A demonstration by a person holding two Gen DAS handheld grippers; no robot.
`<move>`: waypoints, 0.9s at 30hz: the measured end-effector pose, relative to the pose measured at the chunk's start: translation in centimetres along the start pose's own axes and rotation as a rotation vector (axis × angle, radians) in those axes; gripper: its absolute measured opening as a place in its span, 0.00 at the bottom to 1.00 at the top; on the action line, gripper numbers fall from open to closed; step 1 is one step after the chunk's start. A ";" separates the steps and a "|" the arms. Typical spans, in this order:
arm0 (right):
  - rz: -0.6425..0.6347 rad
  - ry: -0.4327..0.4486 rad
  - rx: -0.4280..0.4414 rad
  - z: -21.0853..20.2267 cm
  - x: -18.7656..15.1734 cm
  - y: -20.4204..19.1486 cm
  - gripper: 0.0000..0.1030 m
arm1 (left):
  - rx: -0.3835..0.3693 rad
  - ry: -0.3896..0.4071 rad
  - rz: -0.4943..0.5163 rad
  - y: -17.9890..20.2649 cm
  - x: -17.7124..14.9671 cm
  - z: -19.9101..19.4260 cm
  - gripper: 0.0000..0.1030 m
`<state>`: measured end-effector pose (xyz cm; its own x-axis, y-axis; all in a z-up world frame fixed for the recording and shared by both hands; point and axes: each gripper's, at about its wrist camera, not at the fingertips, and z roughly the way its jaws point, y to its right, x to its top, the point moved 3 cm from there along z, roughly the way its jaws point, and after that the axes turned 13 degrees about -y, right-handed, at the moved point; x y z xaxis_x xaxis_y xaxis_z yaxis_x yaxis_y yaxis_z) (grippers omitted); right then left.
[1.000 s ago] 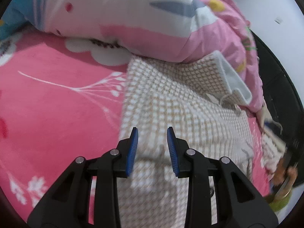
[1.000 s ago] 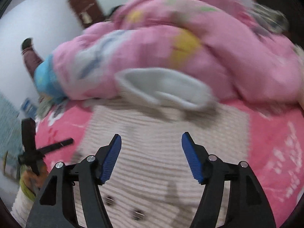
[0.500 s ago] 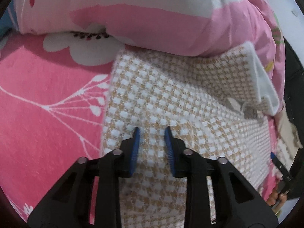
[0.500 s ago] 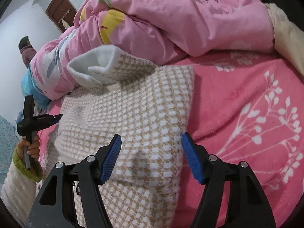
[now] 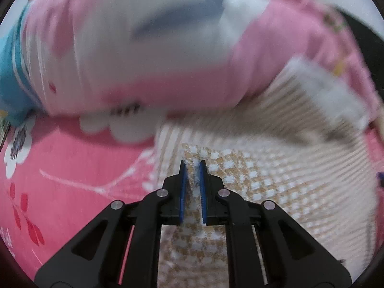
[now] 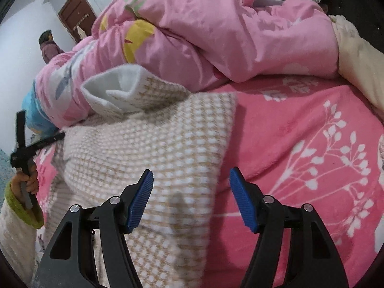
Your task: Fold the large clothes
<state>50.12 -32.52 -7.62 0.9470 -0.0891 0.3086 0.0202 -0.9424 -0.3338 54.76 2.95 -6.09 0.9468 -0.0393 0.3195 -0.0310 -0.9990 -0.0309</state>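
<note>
A white-and-tan checked garment (image 5: 264,180) with a white lining lies spread on the bed. My left gripper (image 5: 192,165) is at the garment's left edge, its jaws closing tight on a pinched ridge of the fabric, with the blue pads pressing it. In the right wrist view the same garment (image 6: 156,148) fills the middle, its collar flap turned up against the quilt. My right gripper (image 6: 190,180) hangs open over the garment's right edge, one finger above the fabric and the other above the sheet. The left gripper (image 6: 60,135) shows at far left, held by a hand with a green cuff.
A bunched pink quilt (image 6: 216,36) is heaped along the far side of the bed, also seen as the quilt (image 5: 144,48) close ahead of the left gripper. The pink floral sheet (image 6: 312,132) covers the bed. A cream blanket (image 6: 360,67) lies far right. A person (image 6: 48,45) stands by a brown door (image 6: 76,12).
The left gripper's jaws have shut on a fold of the checked fabric near its left edge, and that view has swung. The right gripper dropped to the garment's right edge, then held still.
</note>
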 end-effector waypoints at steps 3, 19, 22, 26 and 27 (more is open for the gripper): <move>-0.006 -0.006 -0.064 0.3 0.0 0.2 0.63 | -0.023 -0.012 -0.025 -0.8 -1.2 1.7 0.10; -0.198 -0.103 -0.267 7.6 4.1 -5.8 0.45 | -0.038 -0.091 0.013 -0.6 -3.0 1.3 0.10; -0.147 -0.121 -0.274 6.0 4.2 -5.9 0.45 | -0.085 -0.050 -0.014 -1.5 -3.3 0.7 0.10; -0.181 -0.085 -0.218 3.4 4.2 -8.3 0.45 | -0.048 0.029 0.016 -1.9 -3.3 -1.5 0.10; -0.210 -0.071 -0.158 2.8 4.0 -9.6 0.45 | -0.083 0.050 0.036 -1.4 -3.3 -2.2 0.10</move>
<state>54.64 -22.92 -5.68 0.9476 0.1312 0.2914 0.1735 -0.9769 -0.1246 50.97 4.40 -5.03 0.9274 -0.0737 0.3667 -0.0930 -0.9951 0.0351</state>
